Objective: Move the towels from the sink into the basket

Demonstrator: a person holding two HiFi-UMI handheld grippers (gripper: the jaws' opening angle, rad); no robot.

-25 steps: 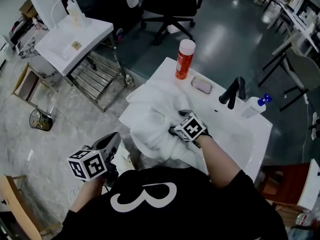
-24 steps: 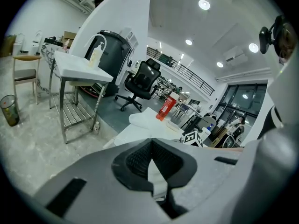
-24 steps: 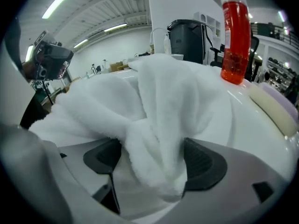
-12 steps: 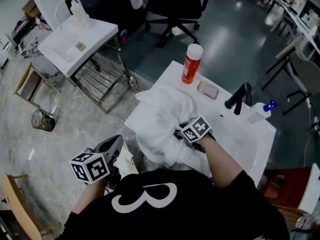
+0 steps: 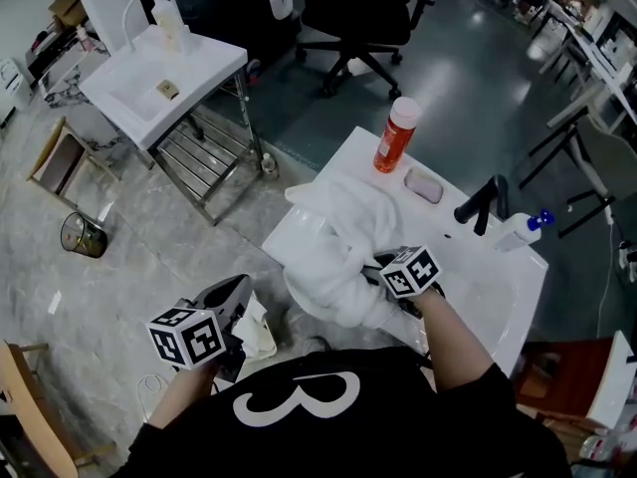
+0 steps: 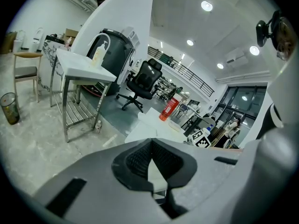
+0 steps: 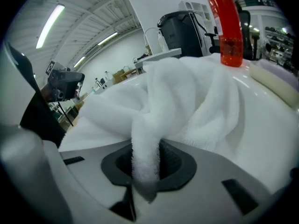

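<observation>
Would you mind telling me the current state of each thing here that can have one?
right gripper: jaws closing on a fold of the towel.
left gripper: shut, nothing between its jaws.
towel: bunched up, heaped over the sink's near edge.
orange bottle: upright, capped.
spray bottle: upright.

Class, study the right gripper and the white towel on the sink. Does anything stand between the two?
Nothing visible does. A fold of the towel lies between the fingers of the right gripper, and they are closing on it. The orange bottle stands behind the towel, out of the way.
</observation>
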